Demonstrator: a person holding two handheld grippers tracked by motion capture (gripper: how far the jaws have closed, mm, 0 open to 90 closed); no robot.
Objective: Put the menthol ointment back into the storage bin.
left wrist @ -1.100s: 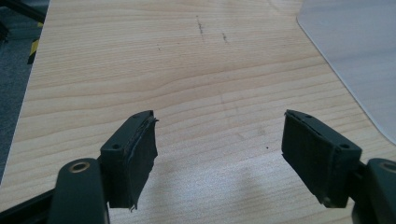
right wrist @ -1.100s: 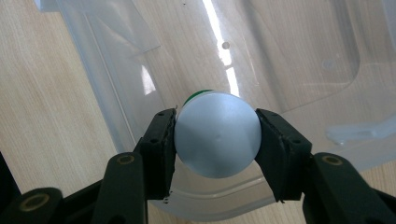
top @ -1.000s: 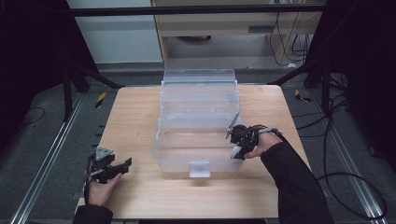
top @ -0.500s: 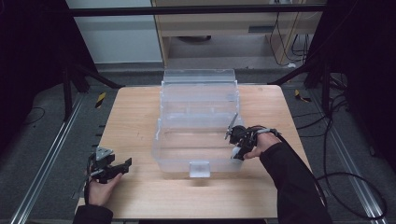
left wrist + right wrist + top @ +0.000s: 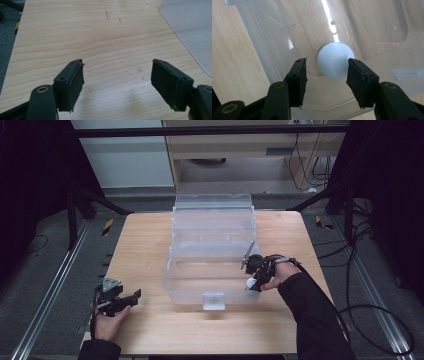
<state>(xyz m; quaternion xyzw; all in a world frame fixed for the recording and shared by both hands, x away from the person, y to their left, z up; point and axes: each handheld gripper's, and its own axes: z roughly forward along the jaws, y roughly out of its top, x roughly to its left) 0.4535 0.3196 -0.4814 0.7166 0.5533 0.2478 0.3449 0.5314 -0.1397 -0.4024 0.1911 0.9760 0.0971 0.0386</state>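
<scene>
Wooden desk, clear bin — my right gripper clamped on white ball over bin; next, release. Left gripper apart, idle.

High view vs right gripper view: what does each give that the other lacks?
High view: the left hand-held gripper at the table's near-left corner, and the clear box's whole stepped shape. Right gripper view: a green edge behind the white round object, and a gap between it and one jaw. Both: the right hand-held gripper at the clear box, the white round object between its jaws, the wooden table.
</scene>
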